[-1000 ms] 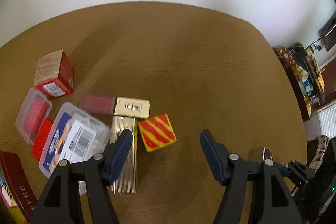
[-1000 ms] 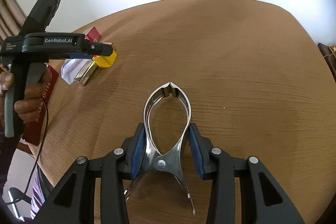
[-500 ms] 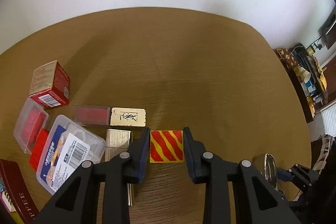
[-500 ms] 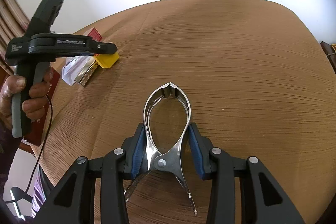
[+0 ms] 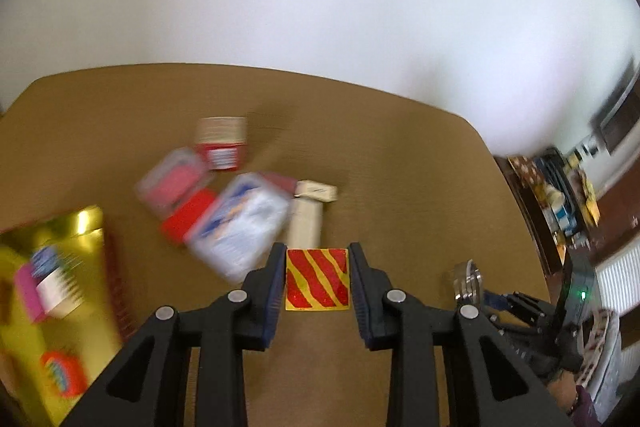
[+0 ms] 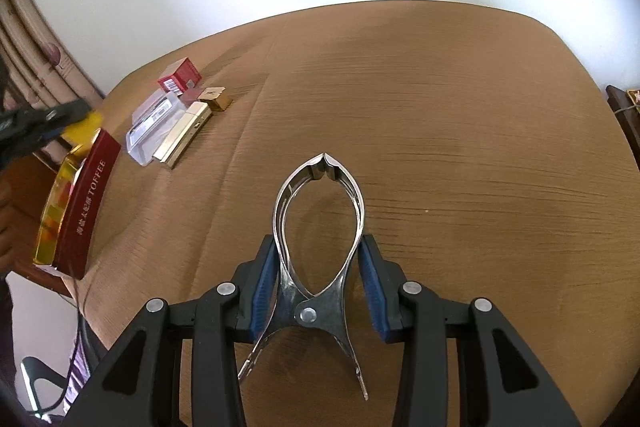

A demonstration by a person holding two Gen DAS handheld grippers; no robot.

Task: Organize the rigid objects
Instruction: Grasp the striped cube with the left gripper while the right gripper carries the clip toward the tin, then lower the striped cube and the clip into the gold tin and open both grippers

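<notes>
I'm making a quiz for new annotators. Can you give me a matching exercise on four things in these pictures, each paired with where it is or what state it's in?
Things:
1. striped block
2. metal clamp
3. toffee box
4. small red carton

Places or states:
A. lying at the table's near left edge, open side up
B. gripped between the left gripper's jaws
C. at the far end of the cluster of boxes
D. gripped between the right gripper's jaws

Pairs: 1-B, 2-D, 3-A, 4-C
</notes>
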